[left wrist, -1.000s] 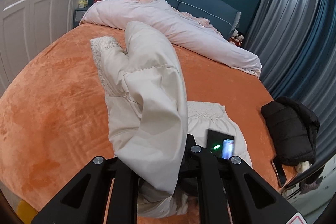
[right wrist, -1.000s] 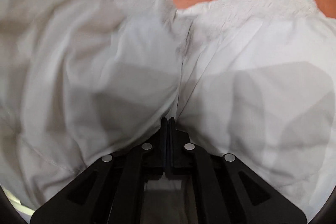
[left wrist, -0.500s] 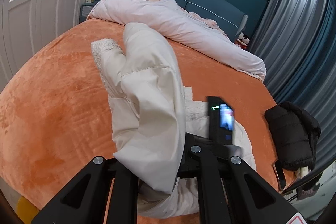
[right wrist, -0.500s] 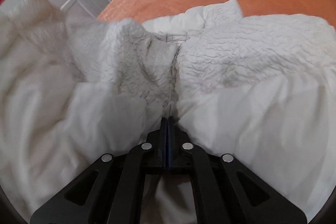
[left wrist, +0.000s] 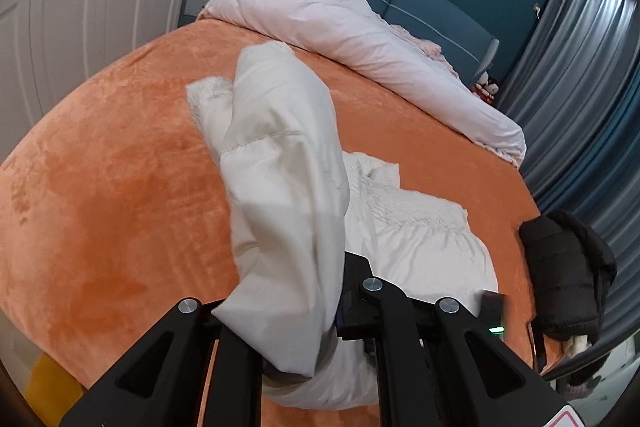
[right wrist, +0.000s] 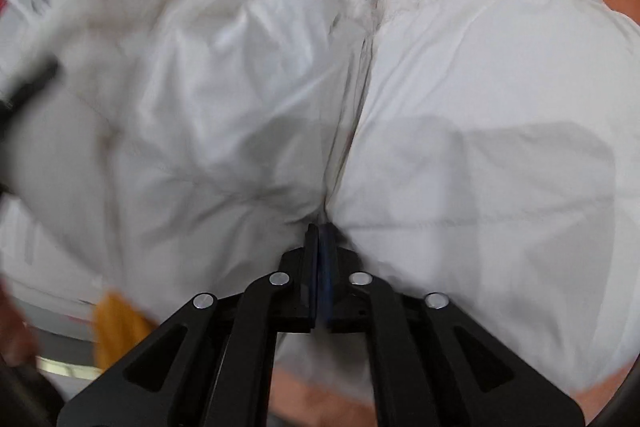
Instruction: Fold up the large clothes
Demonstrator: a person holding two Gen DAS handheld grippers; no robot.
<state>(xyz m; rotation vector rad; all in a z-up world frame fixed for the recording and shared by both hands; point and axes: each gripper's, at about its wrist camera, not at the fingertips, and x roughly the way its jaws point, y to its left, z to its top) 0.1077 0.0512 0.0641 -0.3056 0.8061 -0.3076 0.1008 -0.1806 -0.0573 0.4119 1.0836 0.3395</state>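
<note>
stage: mid-fold | cream jacket (left wrist: 288, 187) lies mid-bed (left wrist: 100, 195), one side lifted, nothing squared yet | left gripper (left wrist: 320, 307) pinched on a raised flap | right gripper (right wrist: 319, 239) pressed together on fabric (view blurred) | remaining: folding over, flattening

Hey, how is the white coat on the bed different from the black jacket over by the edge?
The white coat is cream with fleecy trim; the black jacket is plain black. The white coat is spread mid-bed, one part lifted in the left claw; the black jacket sits bunched in a compact heap at the edge, untouched. The white coat takes up far more of the orange bedspread. Both look puffy and padded.
</note>
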